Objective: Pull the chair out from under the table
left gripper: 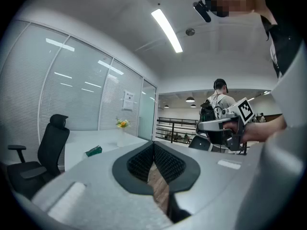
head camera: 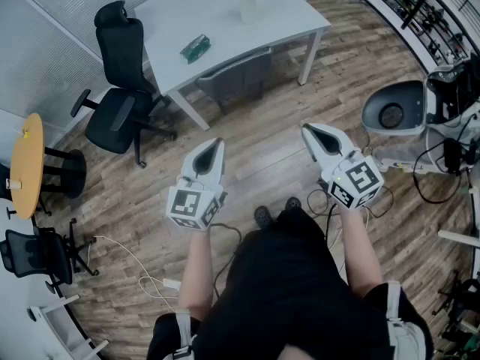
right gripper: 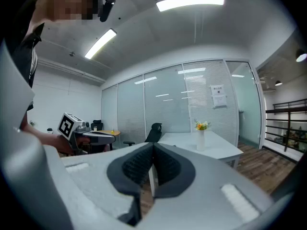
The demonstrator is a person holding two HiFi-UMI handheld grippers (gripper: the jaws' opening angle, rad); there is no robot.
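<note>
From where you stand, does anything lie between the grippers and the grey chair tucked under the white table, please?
Nothing visible: only bare wooden floor separates the left gripper and right gripper from the grey chair.

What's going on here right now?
A person stands back from the white table with a gripper in each hand. The left gripper and the right gripper are both shut and empty, pointing toward the table. The grey chair sits tucked under the table, and neither gripper is touching it.
</note>
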